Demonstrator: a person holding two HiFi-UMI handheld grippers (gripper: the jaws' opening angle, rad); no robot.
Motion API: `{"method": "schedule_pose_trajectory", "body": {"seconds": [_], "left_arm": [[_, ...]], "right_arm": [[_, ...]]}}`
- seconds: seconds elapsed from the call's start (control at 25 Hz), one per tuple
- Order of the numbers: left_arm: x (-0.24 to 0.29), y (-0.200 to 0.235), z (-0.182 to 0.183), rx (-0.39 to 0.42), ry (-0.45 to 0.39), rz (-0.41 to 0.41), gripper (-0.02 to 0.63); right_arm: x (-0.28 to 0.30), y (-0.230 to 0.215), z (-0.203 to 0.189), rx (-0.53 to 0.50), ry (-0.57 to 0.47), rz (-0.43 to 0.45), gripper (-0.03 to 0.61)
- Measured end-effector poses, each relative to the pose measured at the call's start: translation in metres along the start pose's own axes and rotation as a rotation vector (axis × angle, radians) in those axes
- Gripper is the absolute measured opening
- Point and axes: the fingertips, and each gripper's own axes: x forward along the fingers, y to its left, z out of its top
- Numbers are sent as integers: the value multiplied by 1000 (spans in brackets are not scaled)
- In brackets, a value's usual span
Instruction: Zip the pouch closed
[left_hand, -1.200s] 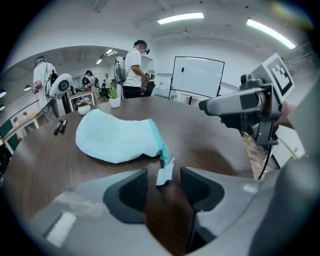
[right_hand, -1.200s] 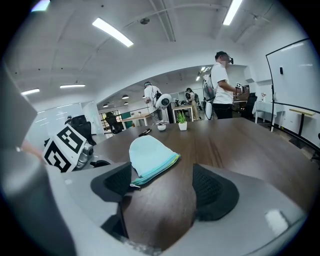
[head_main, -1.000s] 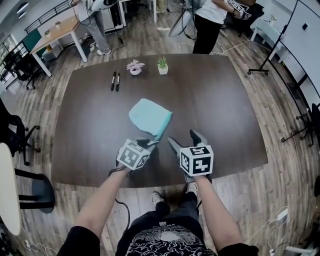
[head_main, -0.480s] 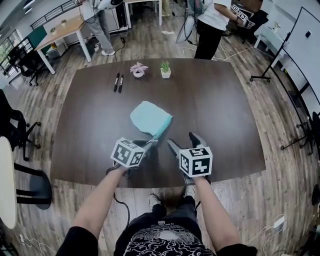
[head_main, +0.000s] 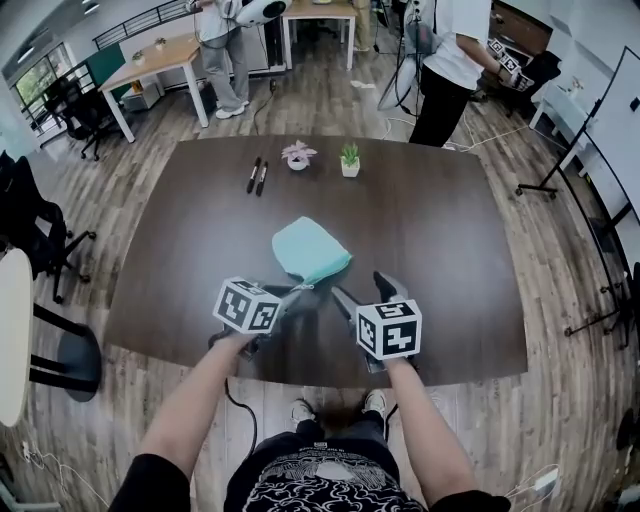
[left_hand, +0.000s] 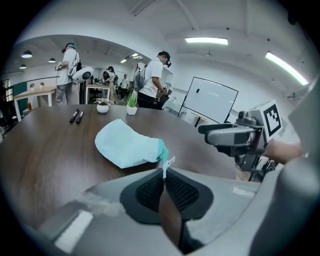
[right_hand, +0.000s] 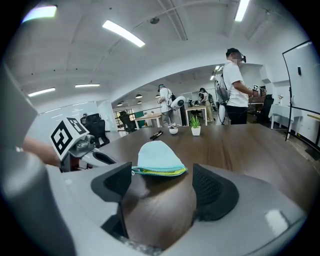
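A pale teal pouch (head_main: 310, 250) lies on the dark table (head_main: 180, 290), its zip edge toward me. In the left gripper view the pouch (left_hand: 125, 145) ends in a darker teal corner with a white pull tab (left_hand: 165, 164). My left gripper (left_hand: 164, 175) is shut on that tab, and the corner hangs slightly off the table. From the head view the left gripper (head_main: 298, 290) sits at the pouch's near corner. My right gripper (head_main: 362, 288) is open just right of it. In the right gripper view the pouch (right_hand: 157, 157) shows a yellow-green strip along its zip, beyond the open right gripper (right_hand: 160, 187).
Two black markers (head_main: 257, 175), a small pink flower pot (head_main: 298, 155) and a green plant pot (head_main: 350, 160) stand at the table's far side. People stand on the wooden floor beyond. The table's near edge (head_main: 300, 372) runs just below my hands.
My left gripper has closed onto the pull tab and risen a little, lifting the pouch's near corner. The right gripper has stayed open beside it.
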Motion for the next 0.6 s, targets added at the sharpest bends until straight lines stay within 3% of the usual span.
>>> {"method": "schedule_pose_trajectory", "body": {"seconds": [0.6], "left_arm": [[-10, -9, 23, -33, -19, 13, 21]], "right_arm": [[13, 21, 24, -75, 3, 251, 360]]}}
